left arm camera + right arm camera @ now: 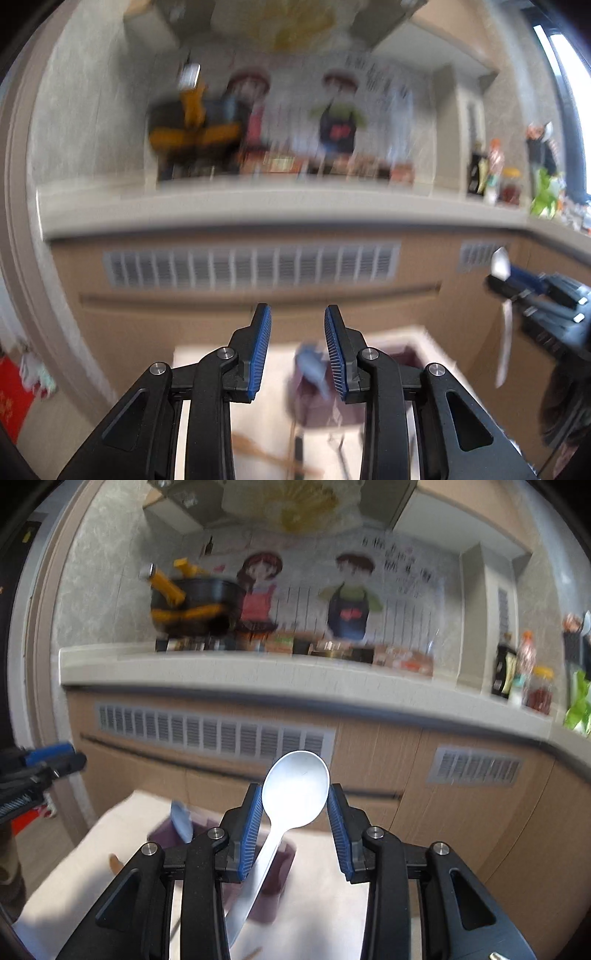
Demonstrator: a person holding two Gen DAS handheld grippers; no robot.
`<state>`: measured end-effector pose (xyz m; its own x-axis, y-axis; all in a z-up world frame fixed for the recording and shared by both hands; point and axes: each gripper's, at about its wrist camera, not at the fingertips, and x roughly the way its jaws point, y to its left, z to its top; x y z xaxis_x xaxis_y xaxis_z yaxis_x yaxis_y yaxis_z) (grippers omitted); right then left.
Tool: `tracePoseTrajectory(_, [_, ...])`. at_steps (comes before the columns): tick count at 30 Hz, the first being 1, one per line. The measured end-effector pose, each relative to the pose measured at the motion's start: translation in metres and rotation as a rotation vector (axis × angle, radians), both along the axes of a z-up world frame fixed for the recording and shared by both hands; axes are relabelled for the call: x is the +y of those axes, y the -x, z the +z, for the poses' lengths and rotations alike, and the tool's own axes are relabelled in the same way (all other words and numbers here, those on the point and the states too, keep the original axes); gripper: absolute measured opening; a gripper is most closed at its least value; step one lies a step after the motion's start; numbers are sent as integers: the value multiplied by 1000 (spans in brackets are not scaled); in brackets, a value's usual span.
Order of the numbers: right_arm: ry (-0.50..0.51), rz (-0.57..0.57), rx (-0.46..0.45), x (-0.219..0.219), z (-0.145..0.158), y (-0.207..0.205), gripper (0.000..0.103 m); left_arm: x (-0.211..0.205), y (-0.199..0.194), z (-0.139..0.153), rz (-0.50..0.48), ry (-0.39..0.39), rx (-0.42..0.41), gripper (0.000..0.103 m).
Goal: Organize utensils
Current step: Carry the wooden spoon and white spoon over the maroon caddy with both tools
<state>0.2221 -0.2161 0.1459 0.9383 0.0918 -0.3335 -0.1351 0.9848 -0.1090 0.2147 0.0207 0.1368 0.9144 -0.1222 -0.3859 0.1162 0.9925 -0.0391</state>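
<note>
While both views were smeared by motion blur, the right gripper point(294, 825) pinched a spoon point(295, 790) by the bowl, its 2 blue pads point(251, 830) pressed on the bowl's sides. The spoon was pale, silvery and smooth, with a broad oval bowl and a slim handle. Its bowl stood up above the fingertips; its long axis ran down and to the left, and the handle's end was hidden behind the gripper body. From the left wrist, the same spoon point(501, 264) appeared edge-on at the right border, hanging roughly upright. The left gripper point(297, 350) stood partly spread, with nothing between its pads. Below both grippers lay a white table point(332, 915) bearing a dark purple holder point(273, 882); its contents were too blurred to identify. Behind ran a counter point(258, 672), its clutter indistinct.
</note>
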Motion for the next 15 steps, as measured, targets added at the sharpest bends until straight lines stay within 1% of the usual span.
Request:
tracePoseTrajectory(2, [5,7,34,1,-14,1,34,12,-13,-33,39,-7,119,32])
tracePoseTrajectory(3, [8,18,58,2,-23,2,34,17,-18,-46,57,-7,163,32])
tracePoseTrajectory(4, [10,21,66,2,-27,3,34,25,-26,-64,86,1,234,32])
tracePoseTrajectory(5, [16,22,73,3,-33,4,34,35,-35,-82,106,26,321,32])
tracePoseTrajectory(7, [30,29,77,4,-41,7,34,51,-49,-111,127,95,482,32])
tracePoseTrajectory(8, [32,35,78,5,-44,8,34,61,-57,-129,132,152,591,32])
tracePoseTrajectory(10, [35,44,80,7,-48,9,34,75,-64,-153,131,244,727,32])
tracePoseTrajectory(11, [35,46,82,7,-50,8,34,82,-70,-165,140,306,796,33])
tracePoseTrajectory(12, [35,48,86,8,-54,9,34,83,-71,-171,152,337,828,34])
tracePoseTrajectory(14, [36,48,93,7,-61,11,34,87,-80,-181,201,364,861,41])
tracePoseTrajectory(15, [38,45,96,6,-65,13,34,89,-85,-184,225,373,863,48])
